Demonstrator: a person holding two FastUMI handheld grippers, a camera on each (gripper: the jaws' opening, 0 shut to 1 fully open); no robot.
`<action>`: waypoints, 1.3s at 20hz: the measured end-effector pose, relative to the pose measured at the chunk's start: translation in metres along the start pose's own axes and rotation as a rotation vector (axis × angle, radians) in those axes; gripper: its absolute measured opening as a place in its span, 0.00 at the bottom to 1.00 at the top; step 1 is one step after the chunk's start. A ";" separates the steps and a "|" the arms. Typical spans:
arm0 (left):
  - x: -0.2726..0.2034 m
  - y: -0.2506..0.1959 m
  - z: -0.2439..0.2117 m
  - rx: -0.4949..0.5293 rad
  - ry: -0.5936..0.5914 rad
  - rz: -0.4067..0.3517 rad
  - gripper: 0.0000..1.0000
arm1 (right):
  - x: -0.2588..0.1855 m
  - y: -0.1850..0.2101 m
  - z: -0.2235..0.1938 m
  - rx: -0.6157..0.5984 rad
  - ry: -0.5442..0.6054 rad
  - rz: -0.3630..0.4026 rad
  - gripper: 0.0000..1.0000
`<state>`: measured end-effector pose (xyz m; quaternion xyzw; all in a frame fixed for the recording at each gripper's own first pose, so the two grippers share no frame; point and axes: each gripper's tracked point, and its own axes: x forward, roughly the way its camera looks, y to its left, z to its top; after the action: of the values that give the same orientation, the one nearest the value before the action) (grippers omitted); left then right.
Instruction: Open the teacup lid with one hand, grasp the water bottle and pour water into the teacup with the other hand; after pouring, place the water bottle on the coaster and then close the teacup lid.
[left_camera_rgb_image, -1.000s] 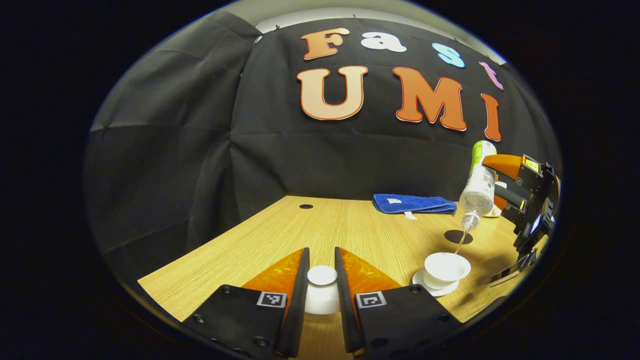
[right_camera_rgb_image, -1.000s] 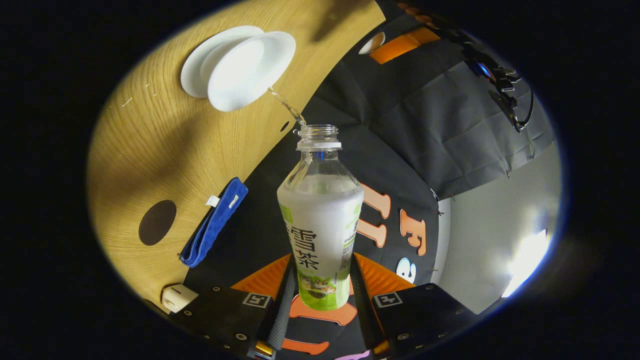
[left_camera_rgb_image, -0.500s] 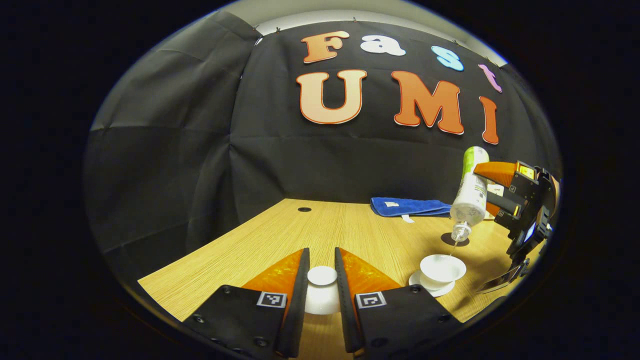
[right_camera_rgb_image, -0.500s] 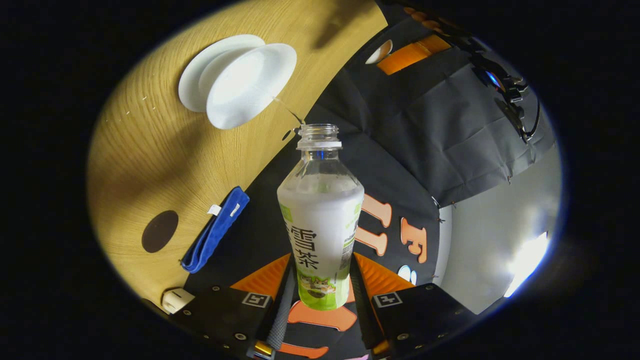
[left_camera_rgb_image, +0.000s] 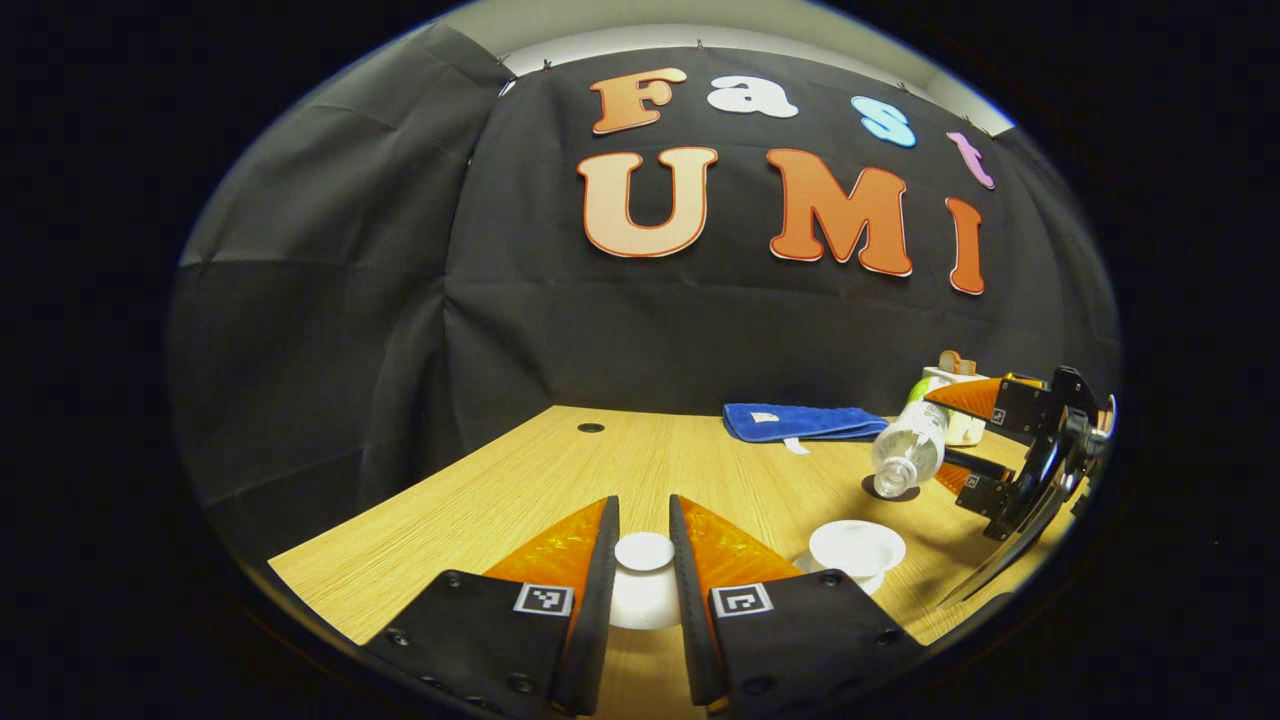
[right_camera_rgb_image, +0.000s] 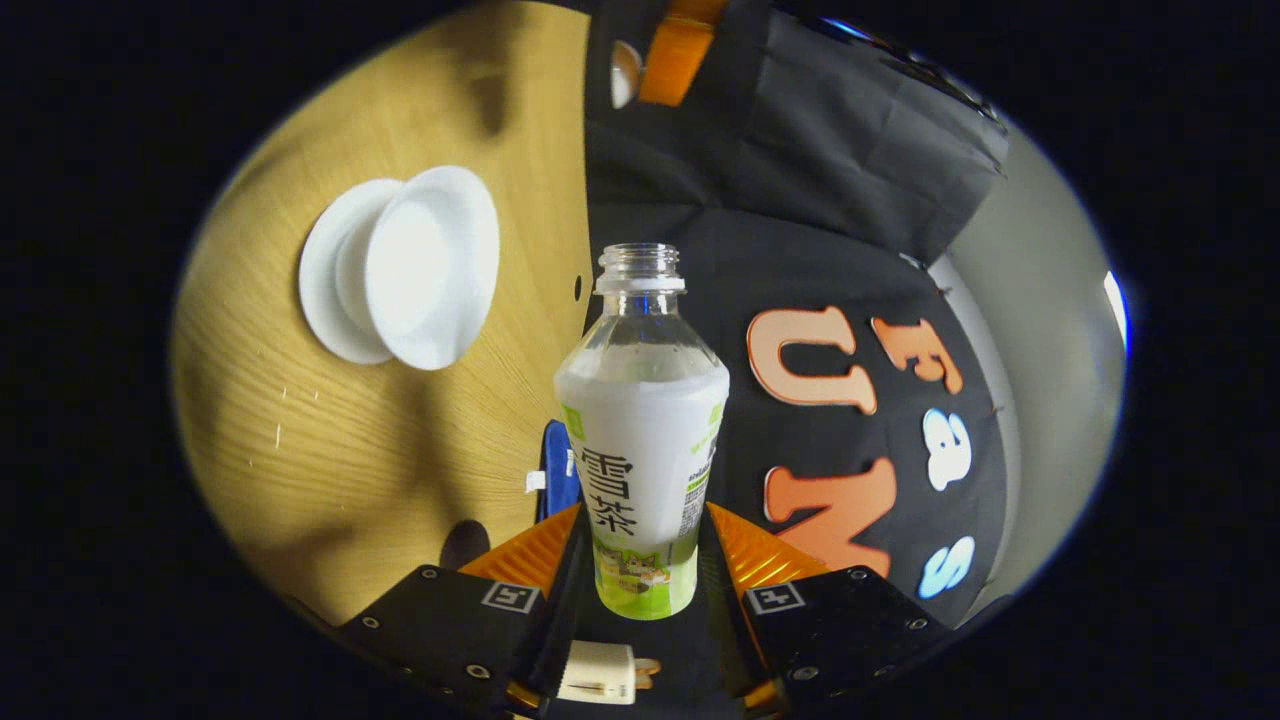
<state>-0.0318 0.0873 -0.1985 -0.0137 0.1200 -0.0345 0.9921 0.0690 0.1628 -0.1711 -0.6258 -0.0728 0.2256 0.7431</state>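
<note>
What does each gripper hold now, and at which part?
The left gripper holds the teacup lid by its knob. The right gripper holds the water bottle by its lower body.

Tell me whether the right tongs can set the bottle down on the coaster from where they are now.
Probably yes. The right tongs grip the bottle, which hangs tilted just above the dark coaster. The coaster looks bare, and the teacup sits nearer, off that path.
</note>
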 end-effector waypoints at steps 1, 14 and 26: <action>0.002 -0.005 -0.002 -0.002 0.006 -0.008 0.36 | -0.003 0.002 0.000 0.064 0.015 -0.001 0.60; 0.003 -0.057 0.010 0.002 -0.021 -0.080 0.36 | 0.019 -0.005 -0.090 1.024 0.208 0.000 0.61; 0.004 -0.102 0.030 0.003 -0.066 -0.134 0.36 | 0.047 0.064 -0.111 1.550 0.302 0.162 0.61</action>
<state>-0.0277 -0.0143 -0.1667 -0.0214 0.0858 -0.1005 0.9910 0.1385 0.0908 -0.2635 0.0425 0.2520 0.1781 0.9502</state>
